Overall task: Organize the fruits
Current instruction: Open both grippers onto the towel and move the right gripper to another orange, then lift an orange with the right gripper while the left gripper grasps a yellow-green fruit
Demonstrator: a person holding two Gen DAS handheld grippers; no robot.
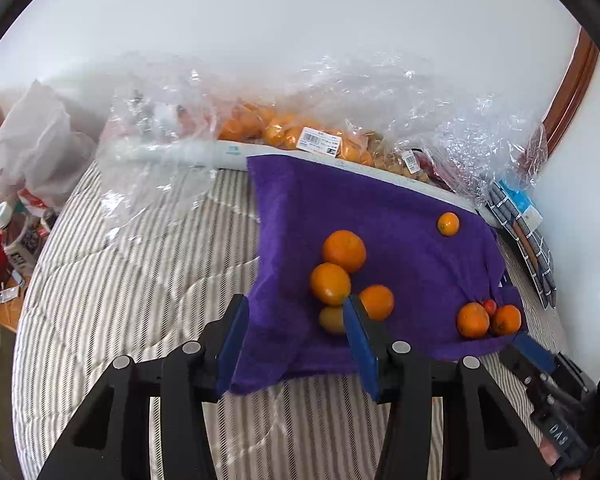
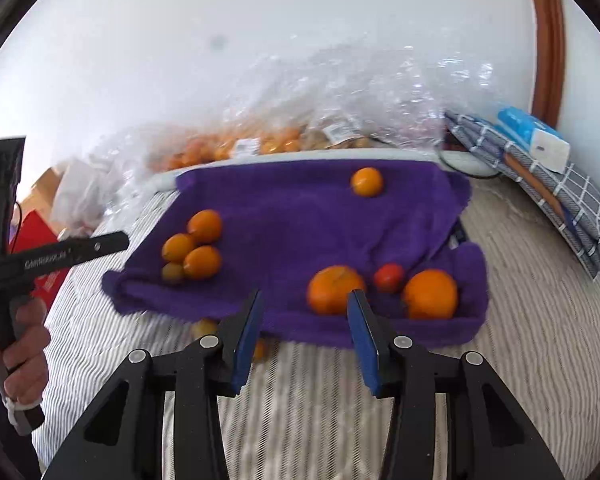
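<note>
Left tool [image 1: 296, 320]: black frame, blue pads, jaws parted, nothing between them; over near left part of purple terry towel [image 1: 364, 216] spread on striped quilted bed [image 1: 120, 280].
Cluster of three round orange mandarins [image 1: 343, 250] plus one small yellowish fruit [image 1: 332, 319]: just ahead of left tool's right pad, yellowish one partly hidden behind it.
Single small orange fruit [image 1: 448, 224]: farther ahead and to the right, apart from the rest.

Right tool [image 2: 306, 314]: same build, jaws parted, empty, at towel's near edge.
Large orange mandarin [image 2: 334, 290]: just beyond right tool's right pad; contact not discernible.
Small red fruit [image 2: 388, 277] and second large mandarin [image 2: 431, 294]: right of that pad, side by side.
Clear crinkled plastic bags of orange fruit [image 1: 284, 132]: beyond towel, against white wall.
</note>
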